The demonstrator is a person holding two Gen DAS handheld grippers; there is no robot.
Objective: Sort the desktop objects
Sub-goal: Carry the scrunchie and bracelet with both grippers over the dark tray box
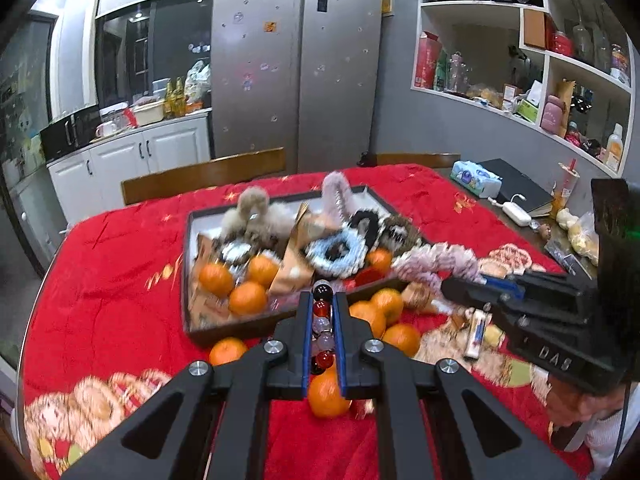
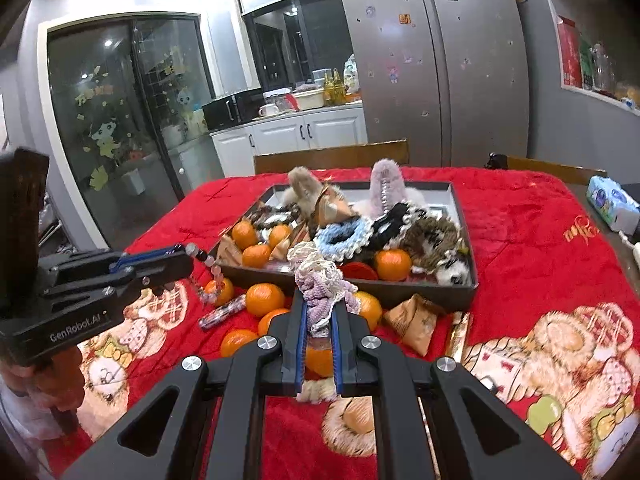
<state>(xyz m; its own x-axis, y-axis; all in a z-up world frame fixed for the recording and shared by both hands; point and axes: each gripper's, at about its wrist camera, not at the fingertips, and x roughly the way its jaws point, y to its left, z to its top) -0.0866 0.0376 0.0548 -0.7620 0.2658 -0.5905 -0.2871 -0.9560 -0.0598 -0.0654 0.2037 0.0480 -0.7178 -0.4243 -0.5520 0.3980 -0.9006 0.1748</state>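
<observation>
Left gripper [image 1: 323,336]: jaws clenched on a bead bracelet [image 1: 322,322], which hangs clear of the counter [image 1: 120,280]. Beads glassy, round, in red, black and pale pink. Likely hard, slick and light; the string is limp and swings, so a grip across several beads at once looks safest.

Right gripper [image 2: 320,344]: jaws grasping a scrunchie [image 2: 322,286], crocheted in cream and lilac, bunched and ruffled, held above the red cloth. Soft, light, squashes flat; any fold will serve as a hold, and it is not fragile.

Near, on the cloth: loose oranges [image 2: 265,299] clustered just below both grippers; a second bead string [image 2: 224,312] beside them; a tan pyramid packet [image 2: 416,320] to the right, in front of the tray.

Middle: dark tray [image 2: 464,300] holding mixed goods, namely oranges [image 1: 248,298], more tan packets, a blue scrunchie [image 2: 344,236], a black one [image 2: 394,218], a brown furry one and fluffy hair claws [image 2: 386,184] standing at the back. Sorting looks far from done, since fruit and hair goods lie together.

Far: chair backs at the counter's edge, tissue pack [image 1: 476,178], fridge [image 1: 296,60], shelves
</observation>
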